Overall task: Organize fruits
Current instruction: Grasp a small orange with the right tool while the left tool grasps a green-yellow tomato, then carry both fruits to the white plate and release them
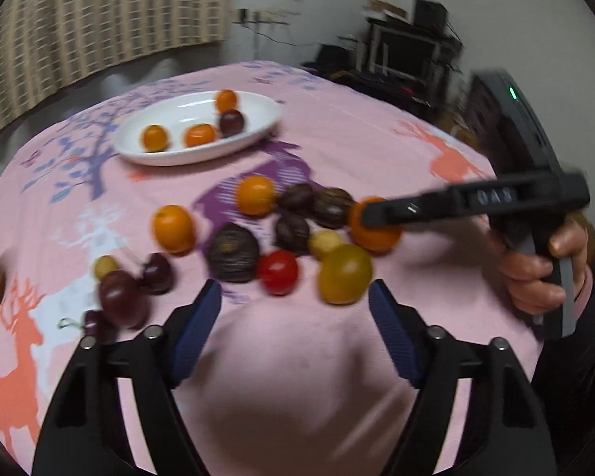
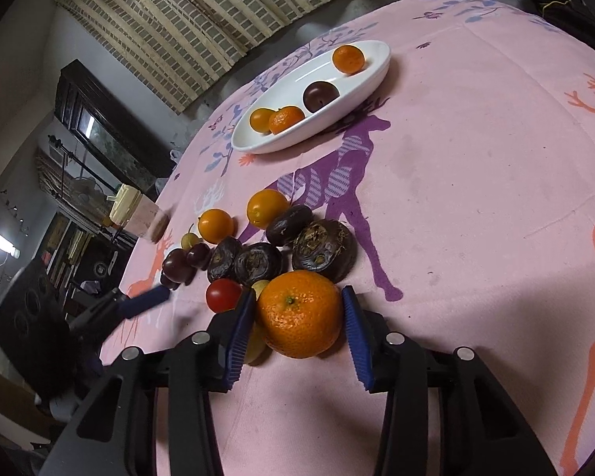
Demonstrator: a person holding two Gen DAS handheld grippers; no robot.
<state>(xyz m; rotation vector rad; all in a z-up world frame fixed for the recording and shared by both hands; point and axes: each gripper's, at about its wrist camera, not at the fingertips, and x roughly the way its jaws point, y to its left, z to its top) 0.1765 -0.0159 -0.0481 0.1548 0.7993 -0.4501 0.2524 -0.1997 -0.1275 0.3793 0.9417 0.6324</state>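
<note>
You are working over a worktop [image 2: 476, 198] that is wearing a pink cloth printed with deer and trees. Toward its far side a white oval dish [image 2: 371, 75] is sitting, and it is holding three small oranges and one dark plum [image 2: 320, 96]. Nearer to you, a loose cluster of fruit is lying on the cloth: dark rough-skinned water chestnuts [image 2: 323, 250], two oranges [image 1: 173, 228], dark red grapes [image 1: 123, 297], a yellow-green tomato [image 1: 345, 273] and a red cherry tomato [image 1: 277, 271]. Your right tool [image 2: 299, 317] is reaching into the near edge of that cluster, and its blue-padded jaws are sitting on either side of a large mandarin [image 2: 299, 313], close against its skin; whether they are actually pressing it you cannot tell from these views. The mandarin is resting on the cloth, touching the nearest water chestnut. Your left tool [image 1: 295, 297] is hanging just short of the cluster with its jaws spread wide and nothing between them, the red cherry tomato and yellow-green tomato lying just beyond its tips.
</note>
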